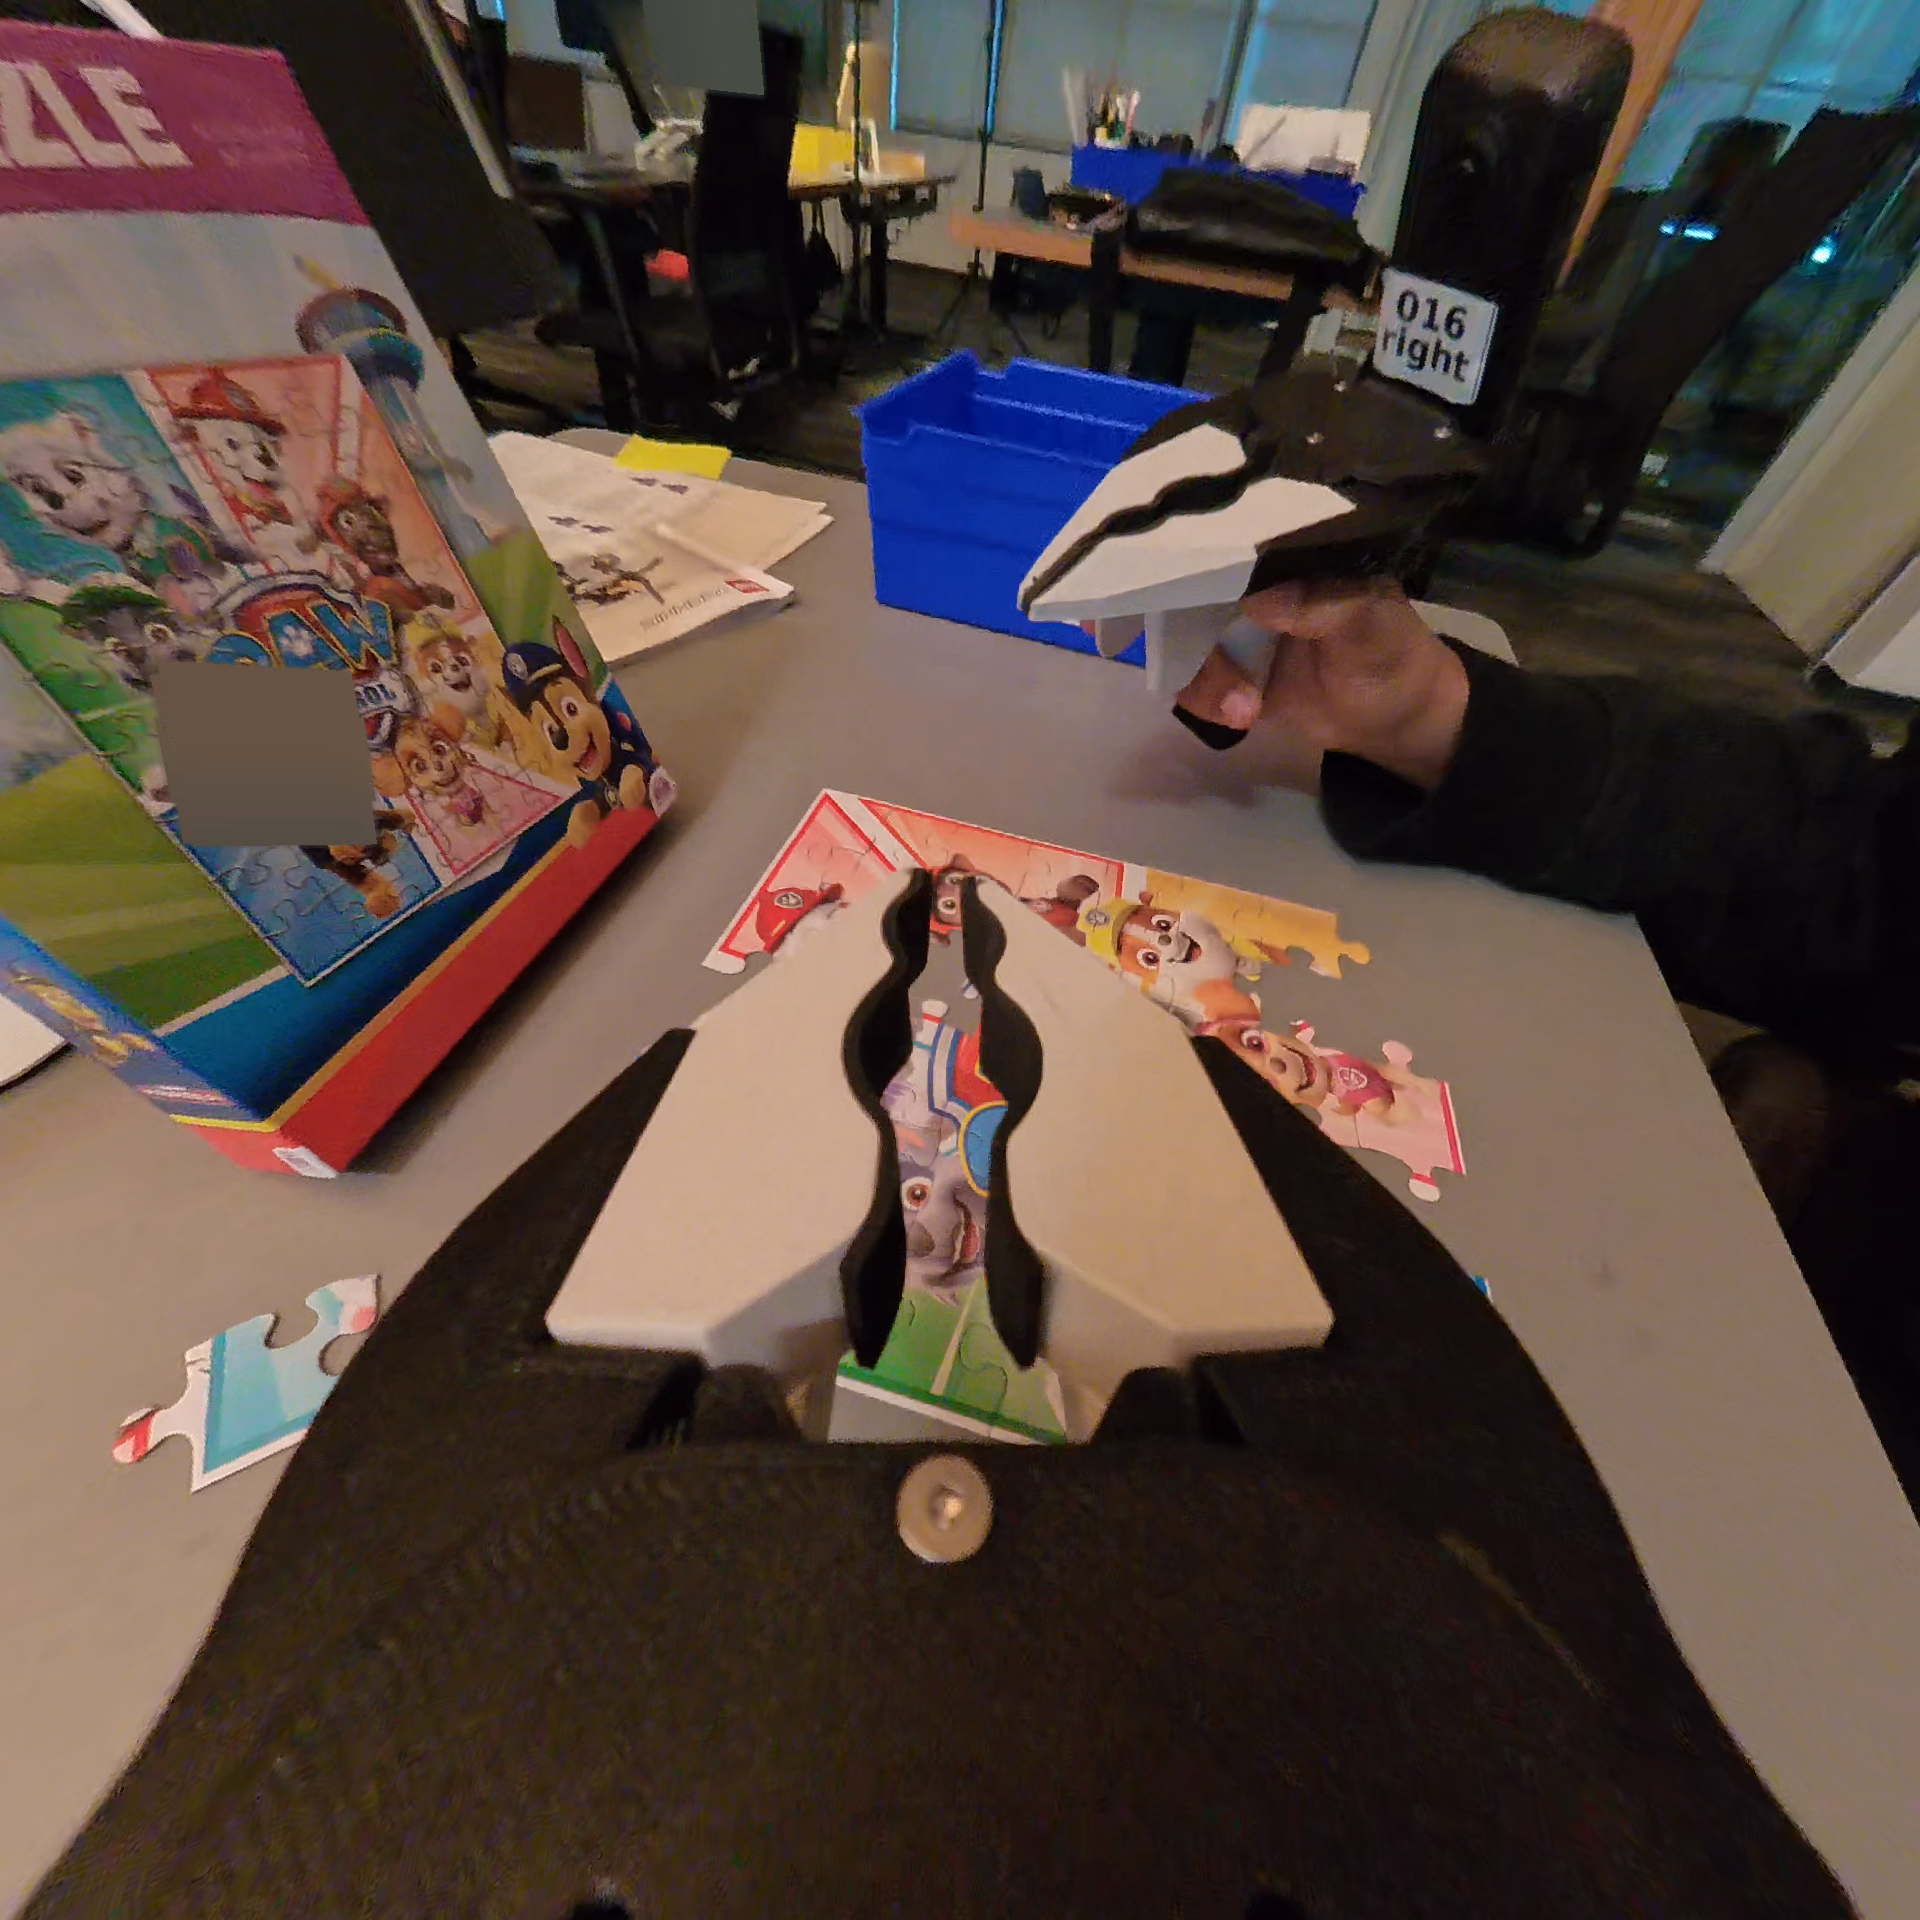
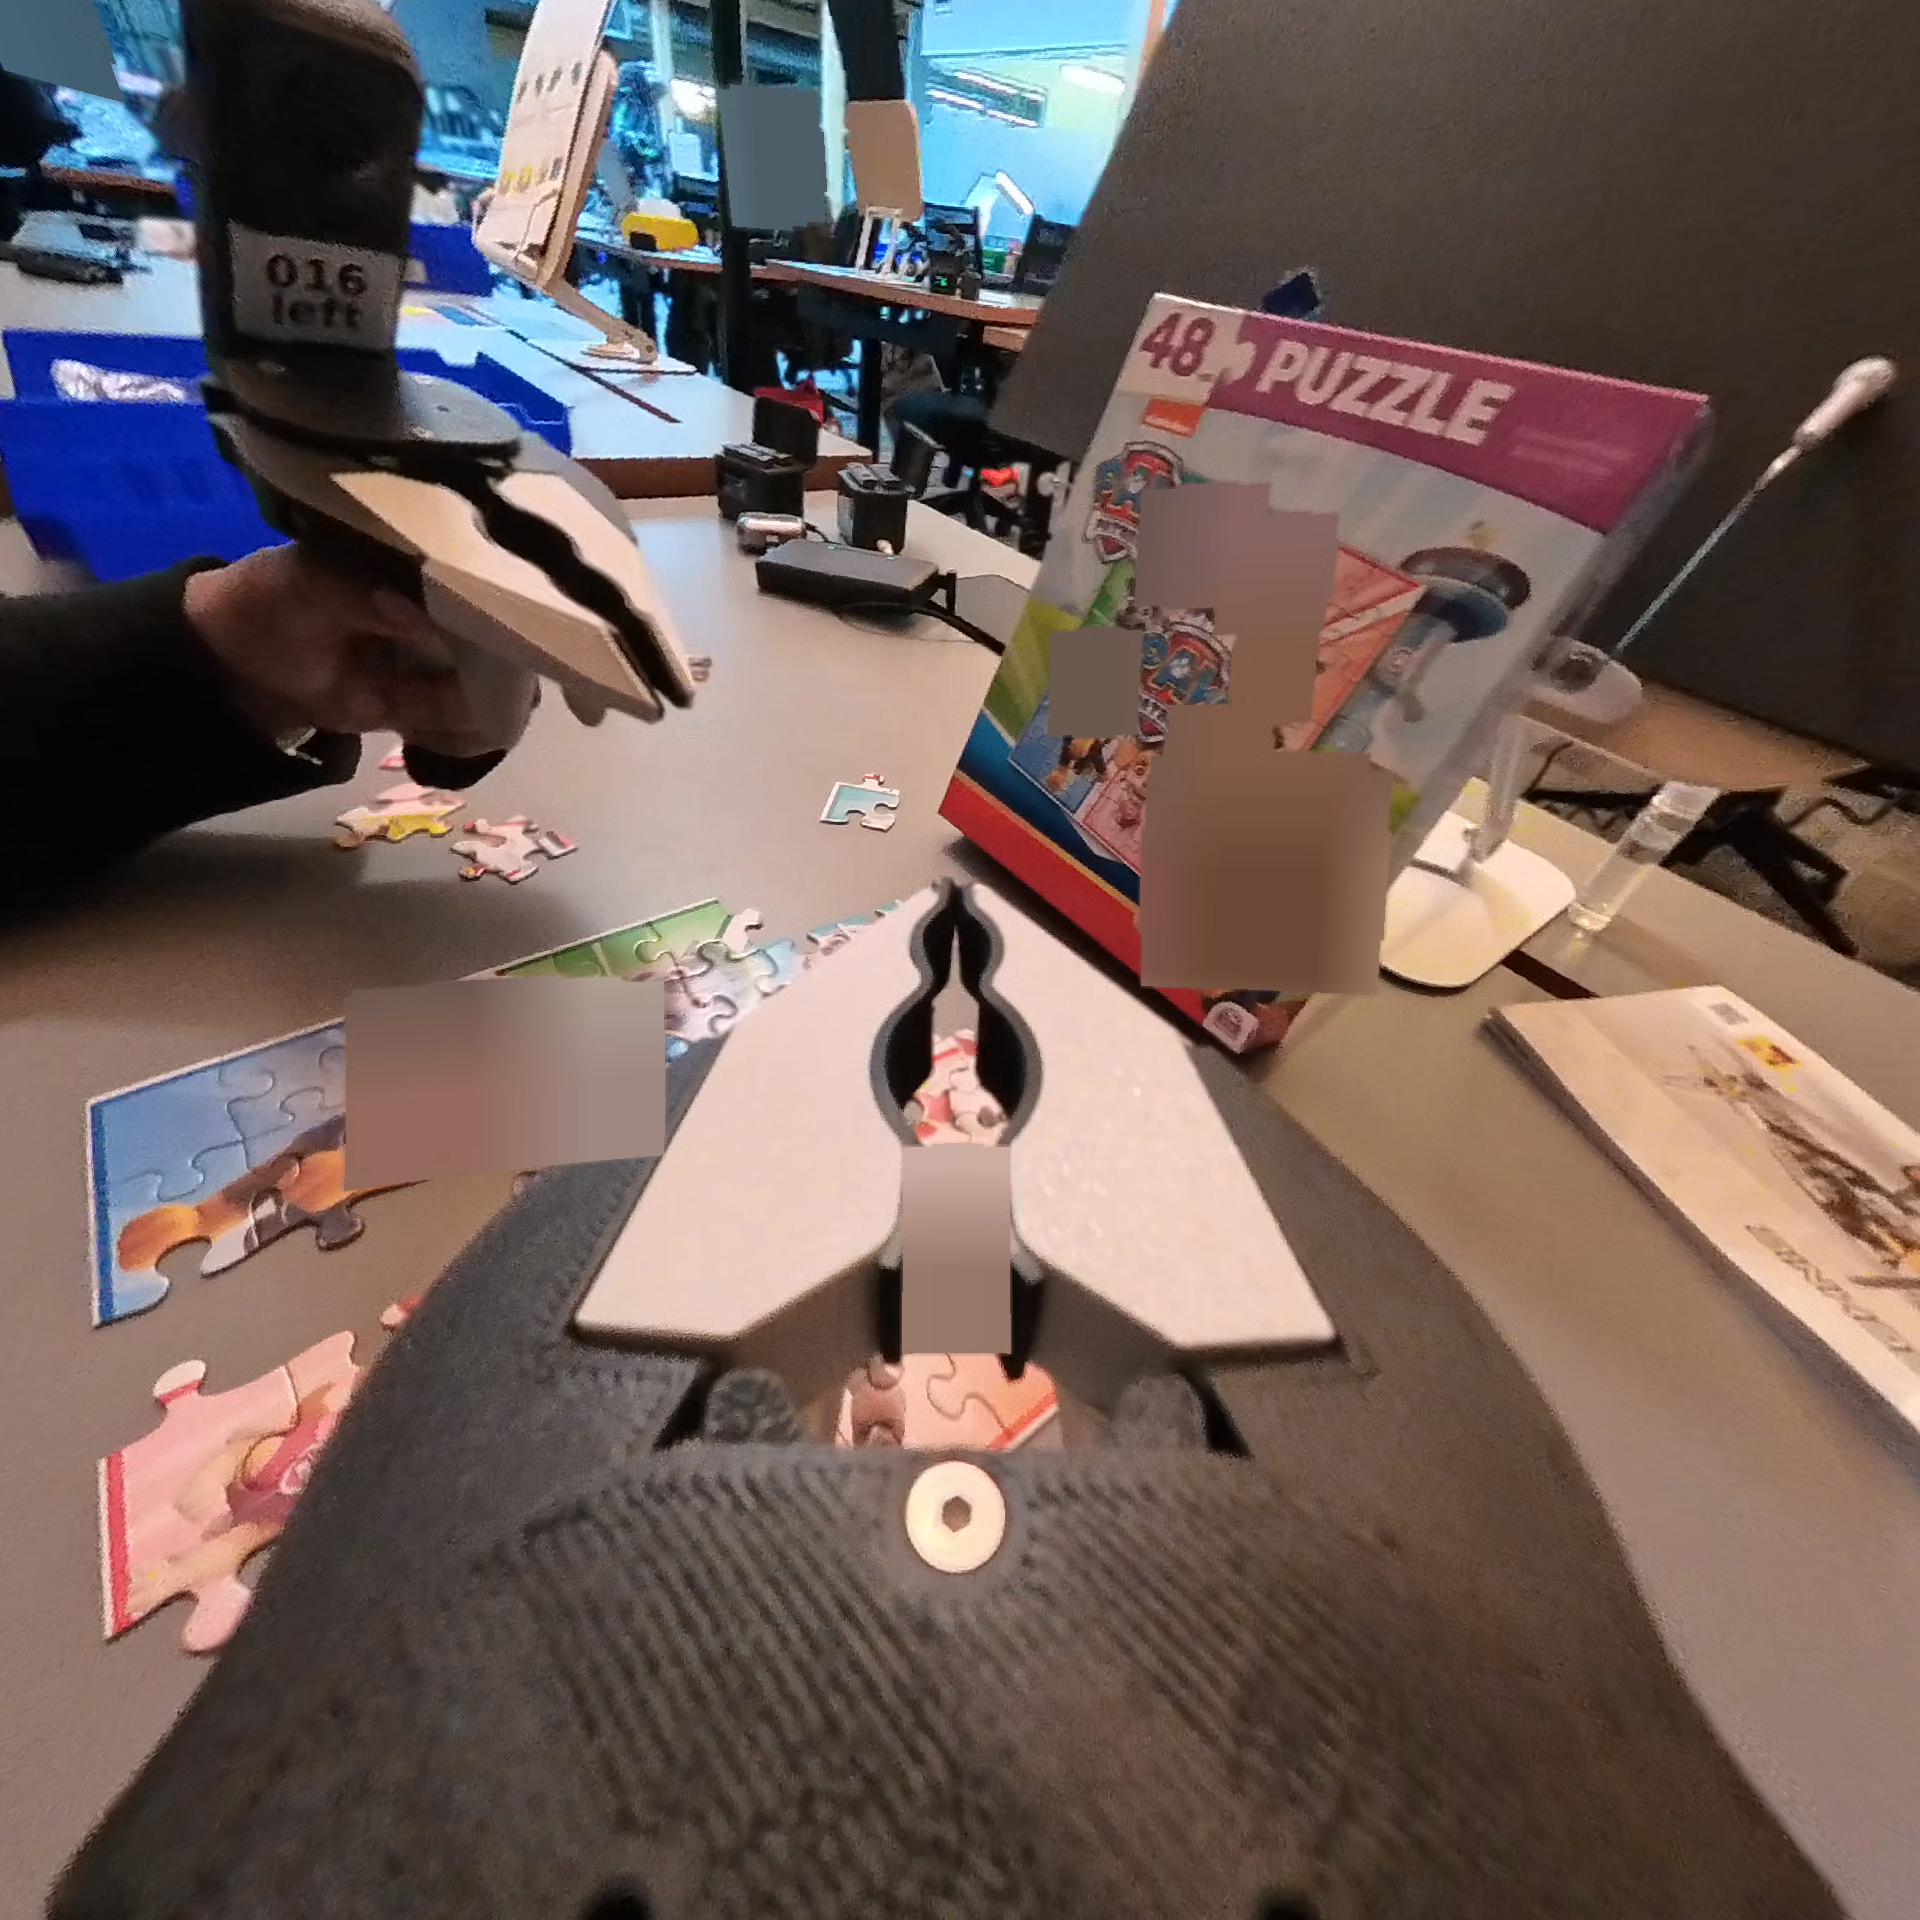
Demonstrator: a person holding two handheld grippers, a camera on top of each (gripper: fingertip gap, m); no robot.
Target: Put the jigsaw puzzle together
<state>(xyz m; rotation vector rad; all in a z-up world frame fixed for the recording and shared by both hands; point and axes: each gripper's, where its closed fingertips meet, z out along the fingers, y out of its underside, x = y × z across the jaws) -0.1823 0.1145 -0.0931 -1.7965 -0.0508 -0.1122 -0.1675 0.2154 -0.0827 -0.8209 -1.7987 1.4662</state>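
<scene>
The puzzle lies partly joined on the grey surface with loose pieces apart, while left tongs hover nearly clenched and right tongs clenched, both empty.

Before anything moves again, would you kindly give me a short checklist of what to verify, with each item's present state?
1. Left tool empty: ok. It is closed to a thin slit with nothing between the fingers.
2. Right tool empty: ok. Its tips meet and hold nothing.
3. Both tools off the grey table: ok. Each one's opposite view shows it raised.
4. Assembled puzzle section lying flat: ok. The left tool is above it.
5. Loose light blue piece unobstructed: ok. It lies alone near the puzzle box.
6. All pieces accounted for: cannot tell.
</scene>
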